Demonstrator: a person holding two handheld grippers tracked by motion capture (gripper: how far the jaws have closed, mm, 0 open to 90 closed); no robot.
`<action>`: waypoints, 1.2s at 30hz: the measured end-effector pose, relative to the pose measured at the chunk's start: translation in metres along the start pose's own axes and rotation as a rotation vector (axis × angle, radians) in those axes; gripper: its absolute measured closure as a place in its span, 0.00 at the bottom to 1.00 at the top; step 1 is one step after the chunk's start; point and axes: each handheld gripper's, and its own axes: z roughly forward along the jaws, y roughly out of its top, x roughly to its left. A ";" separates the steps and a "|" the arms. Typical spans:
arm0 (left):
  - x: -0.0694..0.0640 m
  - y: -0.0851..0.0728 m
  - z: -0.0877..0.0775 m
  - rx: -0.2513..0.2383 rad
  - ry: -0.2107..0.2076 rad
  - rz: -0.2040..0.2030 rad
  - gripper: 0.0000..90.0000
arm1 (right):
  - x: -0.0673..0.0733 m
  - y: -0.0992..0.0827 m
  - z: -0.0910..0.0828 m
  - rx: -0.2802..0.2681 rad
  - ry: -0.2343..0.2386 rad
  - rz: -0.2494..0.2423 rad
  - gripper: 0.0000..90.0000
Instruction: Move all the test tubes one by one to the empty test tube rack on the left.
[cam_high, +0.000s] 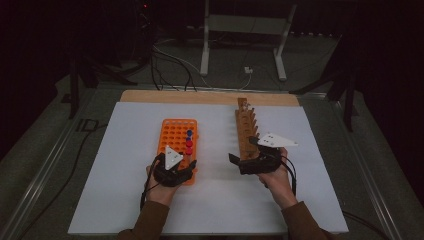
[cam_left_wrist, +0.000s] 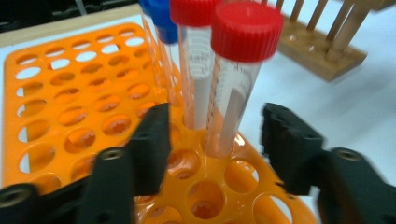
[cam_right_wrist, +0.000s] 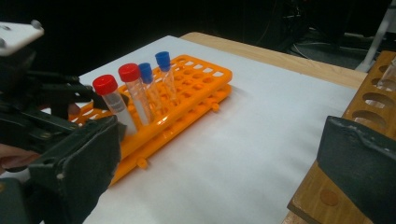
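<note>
Between the black jaws of the left gripper (cam_left_wrist: 215, 140) stands a clear tube with a red cap (cam_left_wrist: 246, 30) in the orange rack (cam_left_wrist: 60, 102). Beyond it are another red cap (cam_left_wrist: 191, 11) and blue caps (cam_left_wrist: 161, 14). Beside the right gripper (cam_right_wrist: 224, 163) is a brown wooden rack (cam_right_wrist: 373, 93) on white sheet (cam_right_wrist: 261, 140).

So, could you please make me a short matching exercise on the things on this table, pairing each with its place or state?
Things:
1. nearest red-capped tube
2. orange rack
3. wooden rack
4. left gripper

Places or states:
A. lies on the right side of the white sheet
B. stands in the orange rack, between open jaws
C. open, with no pad pressing on the tube
D. holds two red-capped and two blue-capped tubes along one edge

Pairs: 1-B, 2-D, 3-A, 4-C
</note>
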 end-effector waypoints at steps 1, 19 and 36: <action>0.001 0.000 -0.002 -0.008 -0.002 -0.005 0.38 | 0.000 0.000 0.000 -0.001 -0.001 0.001 0.00; 0.037 0.005 -0.034 -0.114 -0.068 -0.111 0.14 | -0.004 0.005 -0.001 -0.009 -0.009 0.003 0.00; 0.045 0.004 -0.036 -0.123 -0.054 -0.155 0.00 | -0.033 0.038 0.001 -0.006 -0.110 -0.049 0.00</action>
